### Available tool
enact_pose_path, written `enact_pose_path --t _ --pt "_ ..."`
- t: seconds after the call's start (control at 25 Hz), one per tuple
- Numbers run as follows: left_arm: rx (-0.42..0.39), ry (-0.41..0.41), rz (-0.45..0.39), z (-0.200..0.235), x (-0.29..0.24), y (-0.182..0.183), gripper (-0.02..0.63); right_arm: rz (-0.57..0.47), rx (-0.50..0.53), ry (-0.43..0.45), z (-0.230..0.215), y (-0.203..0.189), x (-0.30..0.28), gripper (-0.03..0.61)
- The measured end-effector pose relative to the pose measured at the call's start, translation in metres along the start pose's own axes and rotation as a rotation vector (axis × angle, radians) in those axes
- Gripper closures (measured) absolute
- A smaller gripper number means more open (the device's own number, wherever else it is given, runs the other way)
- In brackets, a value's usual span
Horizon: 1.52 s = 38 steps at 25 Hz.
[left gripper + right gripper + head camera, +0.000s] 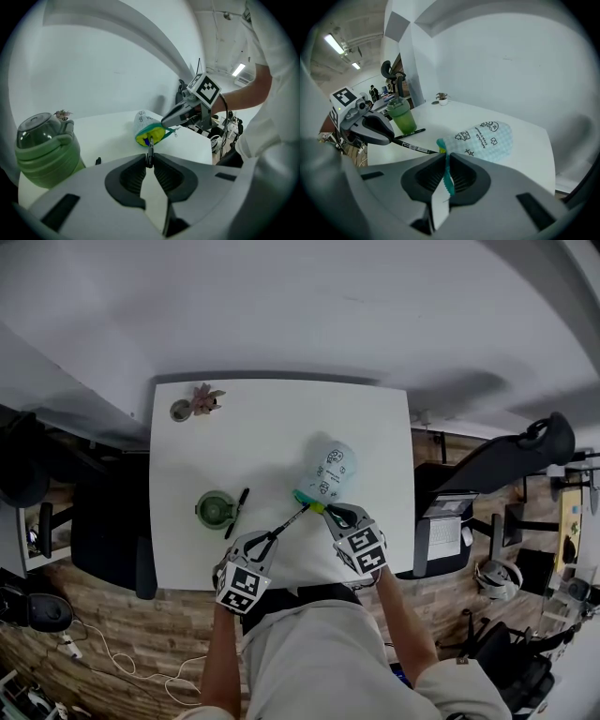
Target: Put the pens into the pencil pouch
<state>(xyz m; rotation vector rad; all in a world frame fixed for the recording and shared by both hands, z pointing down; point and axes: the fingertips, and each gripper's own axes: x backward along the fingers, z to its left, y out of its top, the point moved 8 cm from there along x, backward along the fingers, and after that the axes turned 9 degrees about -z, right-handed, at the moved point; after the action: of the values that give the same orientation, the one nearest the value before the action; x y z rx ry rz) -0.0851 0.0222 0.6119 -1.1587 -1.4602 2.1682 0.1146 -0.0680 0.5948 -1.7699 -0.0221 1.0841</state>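
A pale blue checked pencil pouch (pixel 327 468) with doodle prints, a teal zip edge and yellow lining lies on the white table (pixel 272 423). My right gripper (pixel 330 515) is shut on the pouch's teal rim (pixel 447 176), holding its mouth (pixel 151 135) open. My left gripper (pixel 273 537) is shut on a black pen (pixel 291 520), whose tip points into the yellow opening. In the right gripper view the black pen (pixel 412 147) reaches from the left gripper (pixel 392 137) to the pouch (pixel 484 139). A second black pen (pixel 236 510) lies on the table beside the green cup.
A green lidded cup (pixel 216 509) stands left of the loose pen. A small potted plant (pixel 196 403) sits at the far left corner. A dark office chair (pixel 111 531) stands left of the table; a laptop (pixel 442 531) and another chair (pixel 506 457) are to the right.
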Motion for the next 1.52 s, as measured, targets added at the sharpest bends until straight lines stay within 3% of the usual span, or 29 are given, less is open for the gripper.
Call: enact_pose_path --t 1.08,1.52 --pt "0.087 -0.024 -0.084 0.002 -0.092 0.013 0.568 -0.073 -0.138 0.041 0.020 0.008 0.002 0.551" --pt "0.067 -0.002 -0.029 -0.007 -0.121 0.004 0.557 -0.078 -0.158 0.045 0.019 0.002 0.002 0.551"
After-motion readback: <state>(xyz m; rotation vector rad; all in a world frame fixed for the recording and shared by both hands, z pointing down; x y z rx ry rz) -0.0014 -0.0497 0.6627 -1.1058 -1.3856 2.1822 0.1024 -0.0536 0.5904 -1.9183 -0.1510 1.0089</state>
